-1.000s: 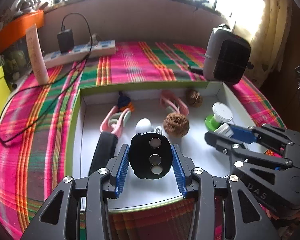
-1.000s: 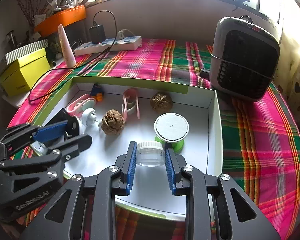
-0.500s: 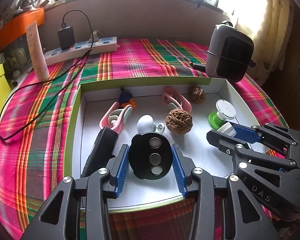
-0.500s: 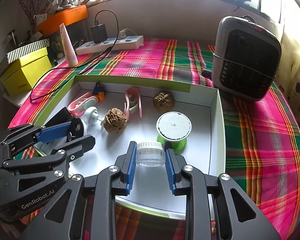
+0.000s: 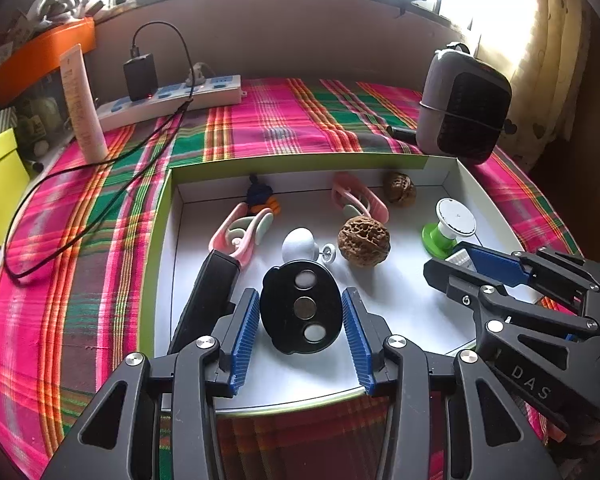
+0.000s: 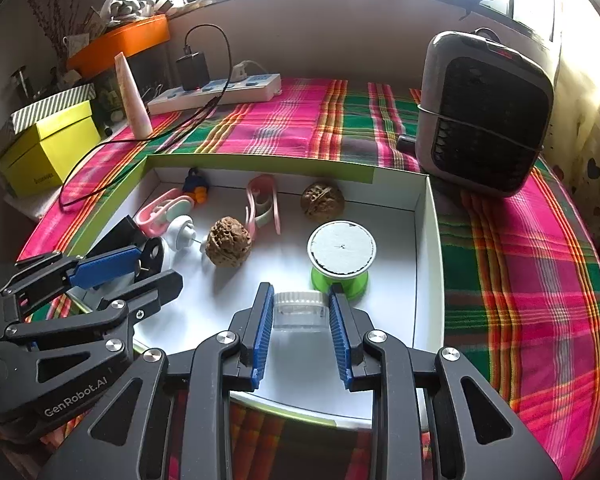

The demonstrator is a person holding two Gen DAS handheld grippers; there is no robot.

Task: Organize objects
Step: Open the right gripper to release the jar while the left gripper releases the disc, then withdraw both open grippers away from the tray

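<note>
The left gripper is clamped on a black oval disc low in the middle of its view, over the white tray. The right gripper is clamped on a small clear jar at lower centre, just in front of a green spool. Two walnuts and pink clips lie deeper in the tray.

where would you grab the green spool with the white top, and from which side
Grip the green spool by its narrow waist, between the wide white top disc and the green base, coming in level from the near side. It stands upright, so the two flanges should keep it from slipping out. The right gripper is nearest but is shut on a clear jar.
</note>
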